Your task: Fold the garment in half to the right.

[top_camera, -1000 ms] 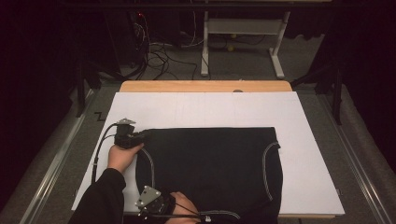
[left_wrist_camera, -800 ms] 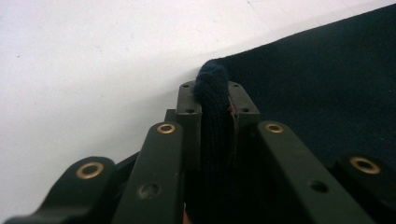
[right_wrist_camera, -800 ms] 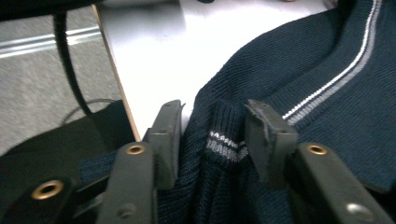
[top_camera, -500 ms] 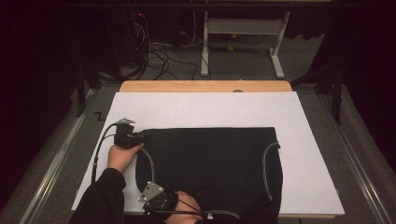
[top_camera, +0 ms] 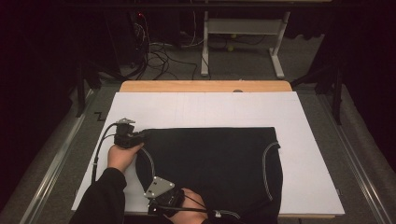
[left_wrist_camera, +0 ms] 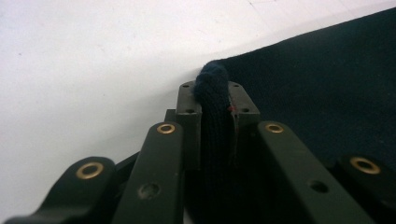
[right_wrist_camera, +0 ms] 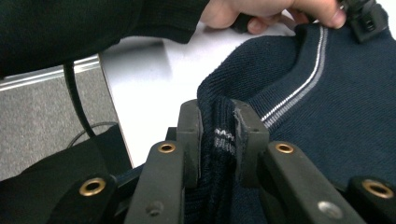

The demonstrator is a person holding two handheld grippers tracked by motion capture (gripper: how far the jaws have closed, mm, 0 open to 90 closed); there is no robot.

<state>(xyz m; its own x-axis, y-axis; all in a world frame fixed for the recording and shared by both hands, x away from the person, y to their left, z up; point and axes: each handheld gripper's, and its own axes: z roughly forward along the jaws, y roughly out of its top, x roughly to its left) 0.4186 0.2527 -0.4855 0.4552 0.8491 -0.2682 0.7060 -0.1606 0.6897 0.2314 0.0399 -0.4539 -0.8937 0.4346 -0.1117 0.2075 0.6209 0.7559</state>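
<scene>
The dark knit garment (top_camera: 210, 168) lay spread flat across the near half of the counter, on a white sheet (top_camera: 210, 107) that covered most of the counter top. In the high view its far edge ran straight and parallel to the counter's far edge, and its near part reached past the sheet's near edge. A pale piping stripe (top_camera: 265, 163) curved along the seam at its right side; a matching stripe (right_wrist_camera: 299, 88) showed in the right gripper view on navy ribbed cloth.

The counter (top_camera: 205, 86) showed as a wooden strip beyond the sheet's far edge.

The left gripper (top_camera: 133, 137) sat at the garment's far left corner, held by the person's left hand (top_camera: 122, 156), with its cable looping off to the left. In the left gripper view its jaws were clenched on a bunched fold of the cloth (left_wrist_camera: 212, 107), which stood up between the pads.

The right gripper (top_camera: 161, 198) sat at the garment's near left edge, close to the near edge of the sheet, with its grey three-cornered plate uppermost. Its jaws had just been closing, and in the right gripper view they grasped a pinched fold of the striped hem (right_wrist_camera: 219, 135), the pads pressed on either side of it.
</scene>
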